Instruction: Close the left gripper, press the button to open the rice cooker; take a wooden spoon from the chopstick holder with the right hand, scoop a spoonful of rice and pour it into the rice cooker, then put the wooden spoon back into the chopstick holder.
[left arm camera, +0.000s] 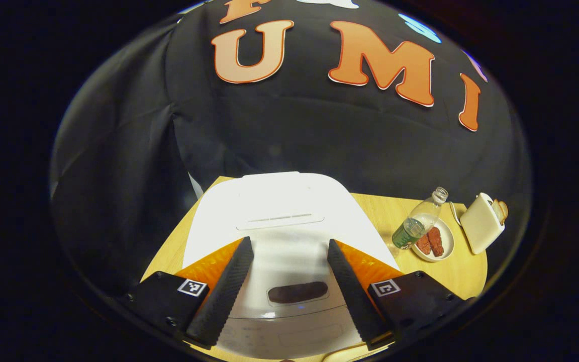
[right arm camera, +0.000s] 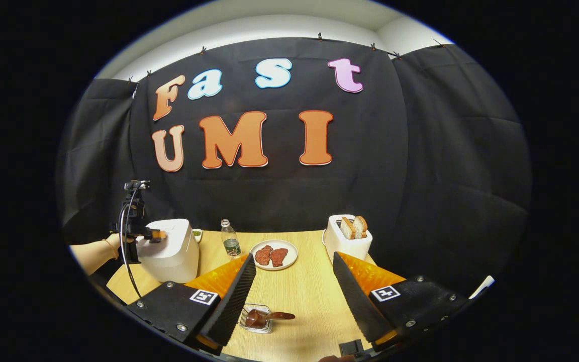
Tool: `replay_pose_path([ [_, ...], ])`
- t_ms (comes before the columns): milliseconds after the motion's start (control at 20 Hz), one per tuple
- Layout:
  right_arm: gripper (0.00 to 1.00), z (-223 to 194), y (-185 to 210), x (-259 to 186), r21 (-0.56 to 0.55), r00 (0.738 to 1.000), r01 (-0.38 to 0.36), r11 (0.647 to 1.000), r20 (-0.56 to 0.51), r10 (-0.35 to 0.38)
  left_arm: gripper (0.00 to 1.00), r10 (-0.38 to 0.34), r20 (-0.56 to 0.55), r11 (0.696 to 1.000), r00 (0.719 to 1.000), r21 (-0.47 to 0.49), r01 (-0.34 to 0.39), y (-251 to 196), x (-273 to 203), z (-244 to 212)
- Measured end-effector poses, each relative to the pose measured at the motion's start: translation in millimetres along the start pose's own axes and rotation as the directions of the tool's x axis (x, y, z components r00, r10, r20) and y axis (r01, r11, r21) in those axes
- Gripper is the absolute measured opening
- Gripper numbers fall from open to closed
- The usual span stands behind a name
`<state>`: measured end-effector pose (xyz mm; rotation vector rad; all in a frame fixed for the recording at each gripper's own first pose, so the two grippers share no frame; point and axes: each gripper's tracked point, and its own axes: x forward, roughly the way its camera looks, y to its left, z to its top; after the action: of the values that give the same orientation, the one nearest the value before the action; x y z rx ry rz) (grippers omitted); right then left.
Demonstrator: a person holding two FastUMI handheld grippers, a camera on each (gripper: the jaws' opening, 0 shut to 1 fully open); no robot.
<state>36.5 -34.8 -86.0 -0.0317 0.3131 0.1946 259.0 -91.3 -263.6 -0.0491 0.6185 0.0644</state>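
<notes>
The white rice cooker (left arm camera: 274, 211) sits right under my left gripper (left arm camera: 289, 245), its lid down. A dark oval button (left arm camera: 298, 292) on its front lies between and below my open fingers; nothing is held. In the right gripper view the cooker (right arm camera: 169, 249) stands at the table's left, and a hand (right arm camera: 93, 254) holds the left gripper (right arm camera: 136, 226) over its top. My right gripper (right arm camera: 293, 257) hangs open above the table. Just beside its left finger stands a small clear holder (right arm camera: 249, 324) with a dark wooden spoon (right arm camera: 269, 317) in it, handle pointing right.
A plastic bottle (right arm camera: 229, 240), a white plate (right arm camera: 289, 261) with two reddish pieces and a white toaster (right arm camera: 347, 241) with bread slices line the back of the wooden table (right arm camera: 309, 296). The same bottle (left arm camera: 417, 221), plate (left arm camera: 448, 241) and toaster (left arm camera: 480, 223) lie right of the cooker.
</notes>
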Motion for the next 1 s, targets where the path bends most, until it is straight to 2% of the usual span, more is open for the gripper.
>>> replay_pose_path([
  [250, 0.95, 0.4, -1.4, 3.3, 0.010, 1.000, 0.015, 1.000, 0.014, -0.015, 1.00, -0.008, -0.005, 0.999, 1.000, 0.049, 0.008, -3.6, -14.1, 4.6],
  [450, 0.95, 24.1, 0.2, 5.5, 0.024, 0.998, 0.021, 1.000, 0.059, -0.022, 1.00, -0.052, 0.111, 0.997, 0.992, 0.061, 0.045, -4.7, -66.1, 51.3],
  [550, 0.95, 42.4, 1.7, 6.4, 0.020, 0.995, 0.022, 1.000, 0.097, -0.023, 1.00, -0.047, 0.186, 0.996, 0.981, 0.082, 0.032, 7.7, -103.2, 83.8],
  [800, 0.95, 79.5, 14.4, 5.8, 0.009, 0.987, 0.008, 1.000, 0.159, -0.009, 1.00, -0.043, 0.384, 0.999, 0.922, 0.045, 0.028, 32.8, -214.6, 166.4],
  [950, 0.95, 95.9, 24.9, 1.4, -0.004, 0.981, -0.001, 1.000, 0.192, 0.002, 1.00, -0.042, 0.477, 0.999, 0.878, 0.030, 0.032, 56.7, -274.8, 187.4],
  [1000, 1.00, 102.7, 27.1, 1.1, -0.004, 0.980, -0.002, 1.000, 0.199, 0.003, 1.00, -0.038, 0.498, 0.999, 0.866, 0.028, 0.028, 64.9, -293.1, 190.3],
])
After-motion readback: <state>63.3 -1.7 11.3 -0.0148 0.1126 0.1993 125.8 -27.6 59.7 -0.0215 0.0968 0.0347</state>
